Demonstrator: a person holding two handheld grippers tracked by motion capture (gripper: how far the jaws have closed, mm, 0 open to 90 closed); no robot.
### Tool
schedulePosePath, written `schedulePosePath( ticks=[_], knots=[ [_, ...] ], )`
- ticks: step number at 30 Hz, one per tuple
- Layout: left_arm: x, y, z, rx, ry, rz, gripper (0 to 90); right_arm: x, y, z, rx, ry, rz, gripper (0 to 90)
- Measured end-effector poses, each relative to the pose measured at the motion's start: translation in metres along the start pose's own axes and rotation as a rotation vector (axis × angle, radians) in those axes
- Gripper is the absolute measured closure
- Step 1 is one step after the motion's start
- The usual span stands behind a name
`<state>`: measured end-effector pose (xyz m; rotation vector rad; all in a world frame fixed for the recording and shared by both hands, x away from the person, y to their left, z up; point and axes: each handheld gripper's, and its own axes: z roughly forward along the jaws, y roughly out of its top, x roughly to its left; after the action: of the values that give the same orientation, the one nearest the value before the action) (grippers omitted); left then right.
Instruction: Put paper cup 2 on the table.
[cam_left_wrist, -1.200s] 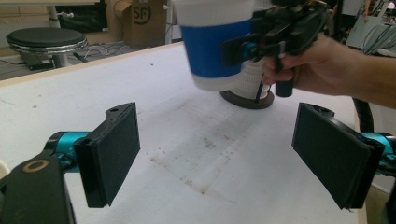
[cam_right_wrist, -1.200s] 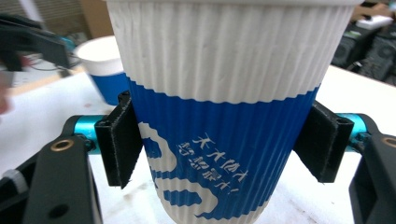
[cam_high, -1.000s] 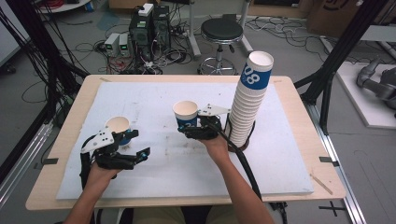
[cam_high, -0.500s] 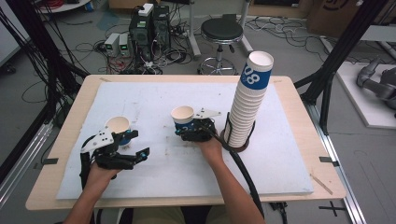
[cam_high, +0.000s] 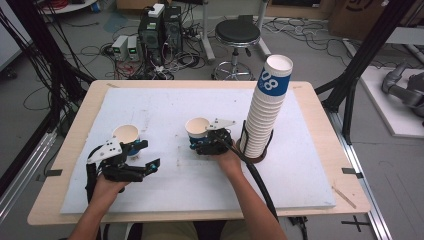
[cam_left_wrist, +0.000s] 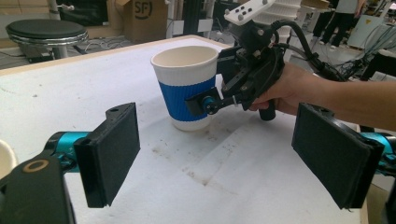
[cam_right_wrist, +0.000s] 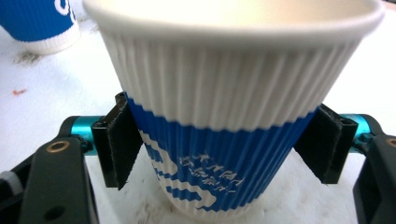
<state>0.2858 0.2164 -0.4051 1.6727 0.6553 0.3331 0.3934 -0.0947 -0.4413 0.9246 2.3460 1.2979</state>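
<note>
Cup stands upright and empty between right claw pads.

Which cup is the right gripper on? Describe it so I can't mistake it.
Start at the tall stack of white ribbed paper cups on the white board. Just left of its base stands a single white-and-blue ribbed paper cup, clamped by the right gripper. The other loose cup sits beside the left gripper.

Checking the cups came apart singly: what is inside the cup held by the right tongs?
The cup in the right tongs shows a plain white inner wall near the rim; nothing sticks out. Its bottom is hidden by the wall.
</note>
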Motion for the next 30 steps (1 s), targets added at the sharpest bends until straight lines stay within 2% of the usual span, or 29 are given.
schedulePosePath(
  ticks=[1, 5, 8, 13, 16, 19, 24, 30],
  knots=[
    [0.0, 0.0, 0.001, 0.0, -0.001, -0.001, 15.1, -0.001, 0.0, -0.001, 0.005, 0.002, 0.001, 23.6],
    [0.0, 0.0, 0.001, 0.003, 0.001, -0.002, 15.2, -0.005, -0.005, -0.005, 0.019, 0.035, 0.058, 23.0],
    [0.0, -0.001, 0.001, 0.003, 0.0, -0.002, 15.1, -0.003, -0.008, -0.005, 0.047, 0.025, 0.032, 21.3],
    [0.001, -0.001, 0.001, 0.003, 0.0, -0.005, 15.2, -0.001, -0.01, -0.007, 0.053, 0.023, 0.035, 20.0],
    [0.001, -0.001, 0.0, 0.003, 0.002, -0.007, 15.3, -0.001, -0.012, -0.009, 0.071, 0.0, 0.046, 20.0],
    [0.001, -0.001, -0.001, 0.001, 0.004, -0.009, 15.2, 0.0, -0.015, -0.015, 0.063, 0.005, 0.033, 20.0],
    [0.002, -0.002, -0.002, 0.003, 0.006, -0.01, 15.3, -0.001, -0.023, -0.027, 0.087, 0.006, 0.026, 20.0],
    [0.002, -0.002, 0.0, 0.001, 0.006, -0.017, 15.3, 0.001, -0.028, -0.054, 0.055, 0.022, 0.008, 20.0]
  ],
)
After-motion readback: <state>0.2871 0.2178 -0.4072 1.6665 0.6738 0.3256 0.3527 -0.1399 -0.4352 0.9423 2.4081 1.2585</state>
